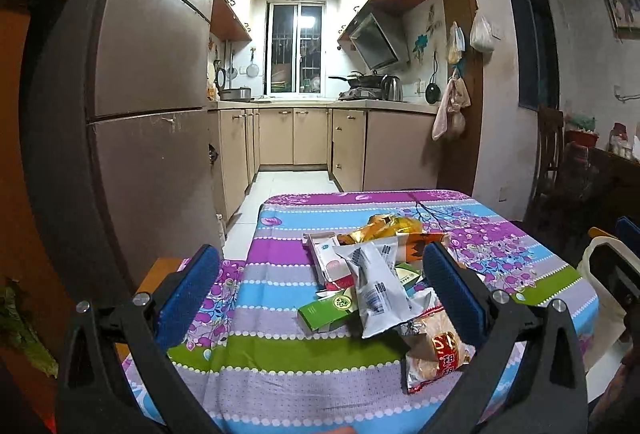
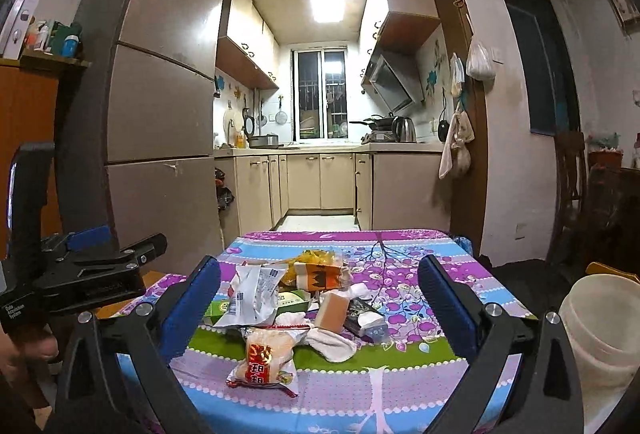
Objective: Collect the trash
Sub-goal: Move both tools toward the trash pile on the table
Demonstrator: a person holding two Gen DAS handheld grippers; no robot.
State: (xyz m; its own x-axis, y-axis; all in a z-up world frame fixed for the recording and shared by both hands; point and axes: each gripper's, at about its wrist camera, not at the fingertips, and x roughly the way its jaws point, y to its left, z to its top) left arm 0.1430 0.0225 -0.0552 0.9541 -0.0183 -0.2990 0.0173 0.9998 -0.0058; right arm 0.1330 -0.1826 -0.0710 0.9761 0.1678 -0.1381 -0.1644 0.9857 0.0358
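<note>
Trash pile: light, crinkly, mostly soft

Trash (image 2: 296, 298) lies heaped mid-tabletop (image 2: 400, 394) on a striped floral cloth. Contents: bun pack (image 2: 266, 356) nearest, white foil pouch (image 1: 376, 290), green carton (image 1: 326, 310), orange wrapper (image 2: 320, 274), white cloth (image 2: 332, 344). Judged light and slippery; film wrappers crumple, carton stiffer. Best hold: pinch a wrapper's sealed edge or the bun pack across its middle, gently.

Left gripper (image 1: 320, 290) and right gripper (image 2: 320, 306): jaws wide apart, holding nothing, short of the heap. Pale bin (image 2: 600, 330) stands at right, beside the tabletop.
</note>
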